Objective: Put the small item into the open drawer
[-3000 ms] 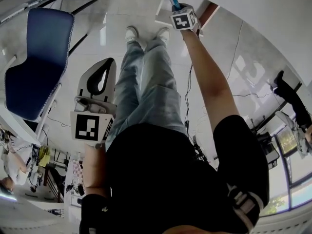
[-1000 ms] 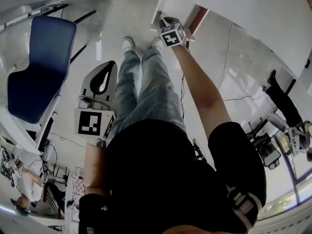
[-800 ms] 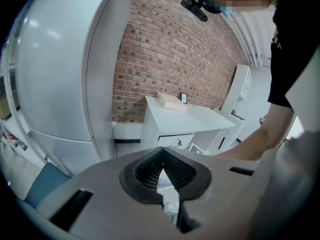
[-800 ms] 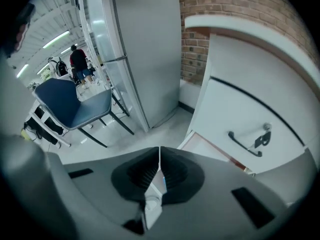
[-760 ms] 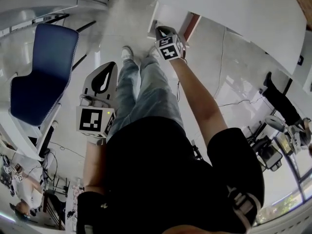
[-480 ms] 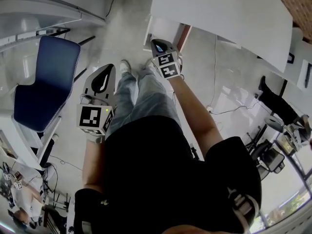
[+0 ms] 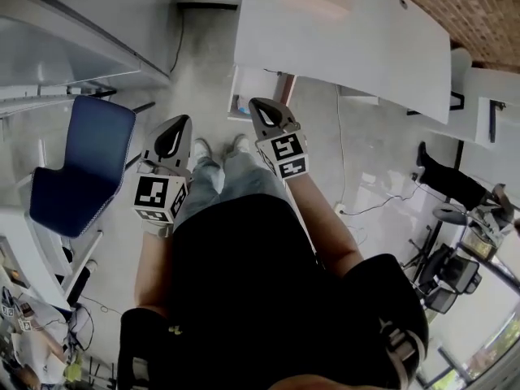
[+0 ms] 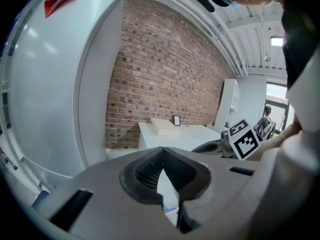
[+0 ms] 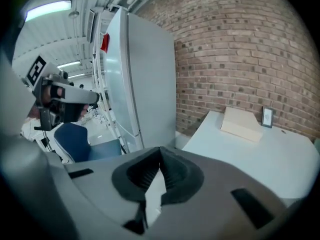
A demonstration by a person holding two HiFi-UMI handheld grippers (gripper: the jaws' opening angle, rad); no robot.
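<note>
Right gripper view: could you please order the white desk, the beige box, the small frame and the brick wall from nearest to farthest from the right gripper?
From the right gripper:
1. white desk, just ahead, to the right
2. beige box, on the desk's far part
3. small frame, right of the box, slightly farther
4. brick wall, behind everything

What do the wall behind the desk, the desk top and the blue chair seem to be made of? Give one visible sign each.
Reddish-brown back wall: brick, matt, rough; mortar lines show.
White flat desk top: probably laminate or painted board, smooth with faint sheen.
Blue padded chair: likely fabric upholstery, matt; the weave cannot be made out.
</note>
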